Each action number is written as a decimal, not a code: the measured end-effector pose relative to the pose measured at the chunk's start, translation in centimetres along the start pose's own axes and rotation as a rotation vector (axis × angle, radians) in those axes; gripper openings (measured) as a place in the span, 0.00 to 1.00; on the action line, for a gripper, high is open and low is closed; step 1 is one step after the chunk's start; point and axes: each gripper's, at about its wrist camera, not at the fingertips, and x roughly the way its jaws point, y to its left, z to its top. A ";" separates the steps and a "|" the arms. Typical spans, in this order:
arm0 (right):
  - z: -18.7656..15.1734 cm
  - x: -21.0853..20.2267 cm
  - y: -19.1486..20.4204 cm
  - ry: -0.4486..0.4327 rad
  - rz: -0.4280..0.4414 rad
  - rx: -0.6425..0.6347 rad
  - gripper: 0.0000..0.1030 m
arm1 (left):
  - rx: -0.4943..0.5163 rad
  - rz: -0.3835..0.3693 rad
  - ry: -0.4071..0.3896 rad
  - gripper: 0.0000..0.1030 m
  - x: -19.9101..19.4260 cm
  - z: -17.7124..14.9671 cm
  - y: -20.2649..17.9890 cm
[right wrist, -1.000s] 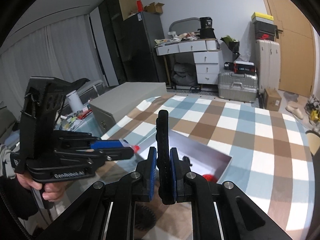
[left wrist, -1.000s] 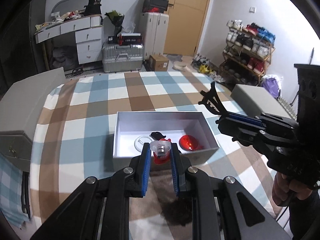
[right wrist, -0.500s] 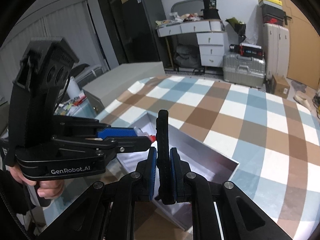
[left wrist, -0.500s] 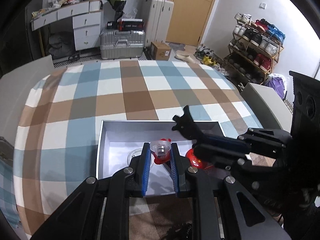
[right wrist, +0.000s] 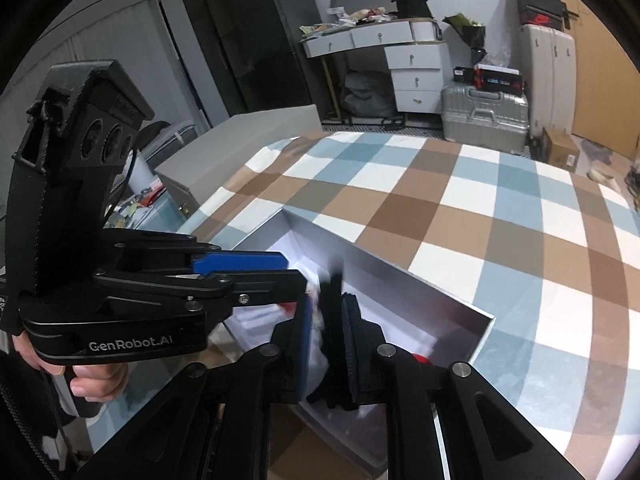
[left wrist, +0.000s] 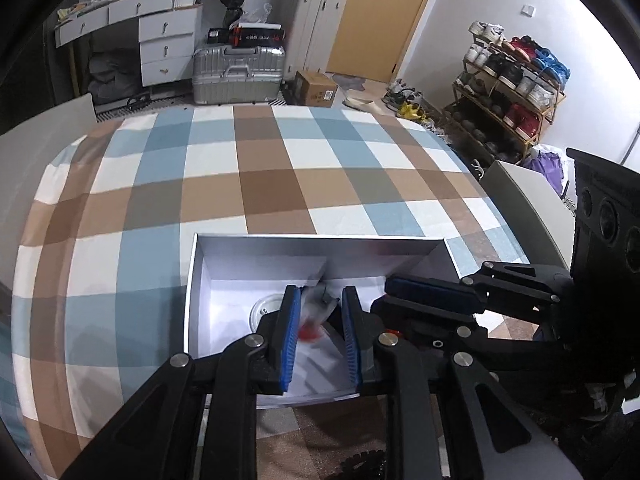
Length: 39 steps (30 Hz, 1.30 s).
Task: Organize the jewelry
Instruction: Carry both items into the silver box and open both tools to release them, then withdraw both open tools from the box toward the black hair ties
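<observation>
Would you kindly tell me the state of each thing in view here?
left gripper: jaws just been opening, blurred red-and-clear trinket loose between them.
right gripper: jaws just been opening, black clip between them.
white box: open, no lid.
clear disc: lying flat in the box.

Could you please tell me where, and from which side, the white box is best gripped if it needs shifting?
Probably the white box is best taken by its side wall at the left of the left wrist view, coming straight down from above to straddle the rim. The top is open, the walls are thin and upright, and nothing inside lies against that wall.
</observation>
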 end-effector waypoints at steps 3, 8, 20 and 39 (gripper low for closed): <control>-0.1 -0.8 -0.4 -0.020 -0.009 0.043 0.32 | -0.002 0.001 -0.023 0.41 -0.6 -0.1 0.1; -0.5 -2.8 0.0 -0.065 0.001 0.060 0.34 | 0.002 -0.001 -0.049 0.43 -1.5 -0.3 -0.1; -2.3 -8.5 1.8 -0.208 -0.042 0.064 0.73 | 0.017 0.033 -0.118 0.60 -4.6 -1.6 -0.9; -7.6 -12.9 5.6 -0.234 -0.048 0.084 1.00 | -0.032 0.085 -0.339 0.98 -9.3 -7.9 -0.1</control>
